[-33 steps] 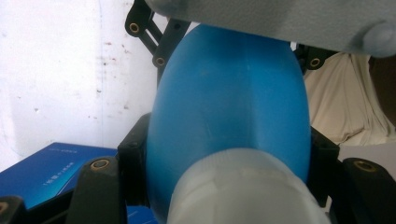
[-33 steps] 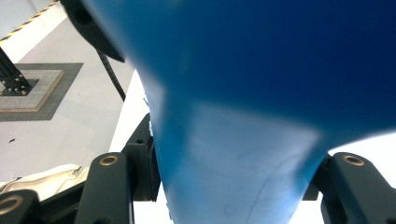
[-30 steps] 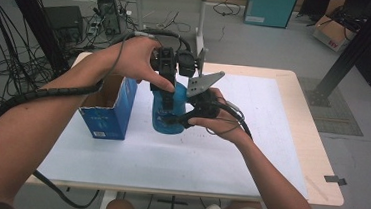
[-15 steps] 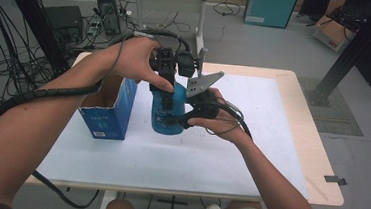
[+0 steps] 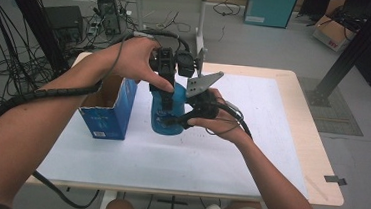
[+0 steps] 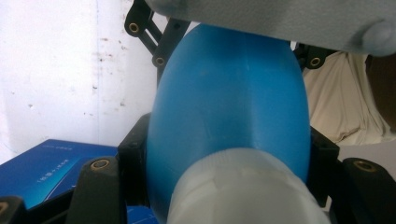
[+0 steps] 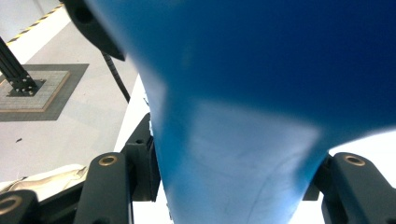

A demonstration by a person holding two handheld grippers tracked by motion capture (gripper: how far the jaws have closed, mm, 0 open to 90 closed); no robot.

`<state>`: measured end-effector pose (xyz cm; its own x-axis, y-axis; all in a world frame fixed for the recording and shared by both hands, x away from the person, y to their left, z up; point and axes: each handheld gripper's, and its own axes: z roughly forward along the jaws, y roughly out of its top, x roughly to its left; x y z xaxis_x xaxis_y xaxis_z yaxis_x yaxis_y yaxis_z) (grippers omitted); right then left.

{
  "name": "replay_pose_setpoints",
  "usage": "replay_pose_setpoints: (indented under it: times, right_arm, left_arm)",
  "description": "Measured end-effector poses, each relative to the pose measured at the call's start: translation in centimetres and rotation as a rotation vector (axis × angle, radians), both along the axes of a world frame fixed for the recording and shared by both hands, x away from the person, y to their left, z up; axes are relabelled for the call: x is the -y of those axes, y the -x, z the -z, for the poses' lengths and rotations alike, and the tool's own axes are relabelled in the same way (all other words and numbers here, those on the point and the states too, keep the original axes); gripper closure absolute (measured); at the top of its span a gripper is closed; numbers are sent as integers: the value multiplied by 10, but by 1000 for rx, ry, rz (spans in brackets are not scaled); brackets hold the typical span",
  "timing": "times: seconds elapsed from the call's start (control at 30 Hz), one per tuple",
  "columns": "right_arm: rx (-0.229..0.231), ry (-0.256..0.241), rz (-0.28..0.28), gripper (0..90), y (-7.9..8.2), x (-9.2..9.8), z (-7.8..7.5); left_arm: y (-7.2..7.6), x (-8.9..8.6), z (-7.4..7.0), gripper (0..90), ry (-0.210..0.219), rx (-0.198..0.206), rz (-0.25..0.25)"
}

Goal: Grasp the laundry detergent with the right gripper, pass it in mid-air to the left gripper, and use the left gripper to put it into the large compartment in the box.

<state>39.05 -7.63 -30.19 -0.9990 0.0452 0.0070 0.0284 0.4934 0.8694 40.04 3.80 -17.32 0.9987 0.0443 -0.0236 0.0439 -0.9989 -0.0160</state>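
A blue bottle [image 5: 163, 122] with a white cap [image 6: 243, 191] stands upright on the white table [image 5: 249, 154]. My left gripper [image 5: 166, 97] comes down on it from above, jaws shut on its upper part just past the cap. In the left gripper view the blue bottle [image 6: 229, 102] bulges between the two black jaws of my left gripper [image 6: 229, 158]. My right gripper [image 5: 176, 118] reaches in from the right side and is shut on the bottle's body. In the right gripper view my right gripper [image 7: 233, 172] holds the blue bottle [image 7: 243, 140] squeezed between its jaws.
An open blue cardboard box [image 5: 108, 109] stands just left of the bottle; its blue side [image 6: 46, 163] lies close by in the left gripper view. The table's right half [image 5: 281, 132] is bare white. Desks, cables and boxes stand on the floor beyond the far edge.
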Motion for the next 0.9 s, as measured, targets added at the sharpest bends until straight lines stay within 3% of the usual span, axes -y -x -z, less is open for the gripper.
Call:
replay_pose_setpoints:
  times: [0.53,0.57,0.6,0.63,0.67,0.73,0.77,0.83,0.87,0.9]
  right_arm:
    - [9,-5,4,407,1,1,-1]
    - [3,-1,12,393,2,1,-1]
    - [32,-39,-21,357,0,0,0]
    - [16,-58,-9,278,1,0,-1]
    - [16,-58,-9,278,1,0,-1]
    - [22,-41,29,203,0,6,-2]
    - [18,-33,47,202,1,9,-2]
    - [30,-32,33,199,-1,11,-3]
    - [22,2,53,190,2,16,-3]
    - [22,2,53,190,2,16,-3]
  left_arm:
    - [2,1,-3,371,-3,3,-11]
    - [2,0,-2,371,0,10,-8]
    - [3,0,-2,371,1,5,-24]
    - [2,-1,-3,371,-7,9,-31]
    - [2,-1,-3,371,-7,9,-31]
    - [2,-4,-4,371,-14,17,-48]
    - [3,-5,-6,371,-32,18,-71]
    - [2,-6,-6,371,-29,13,-64]
    - [0,-8,-8,371,-30,10,-84]
    - [0,-8,-8,371,-30,10,-84]
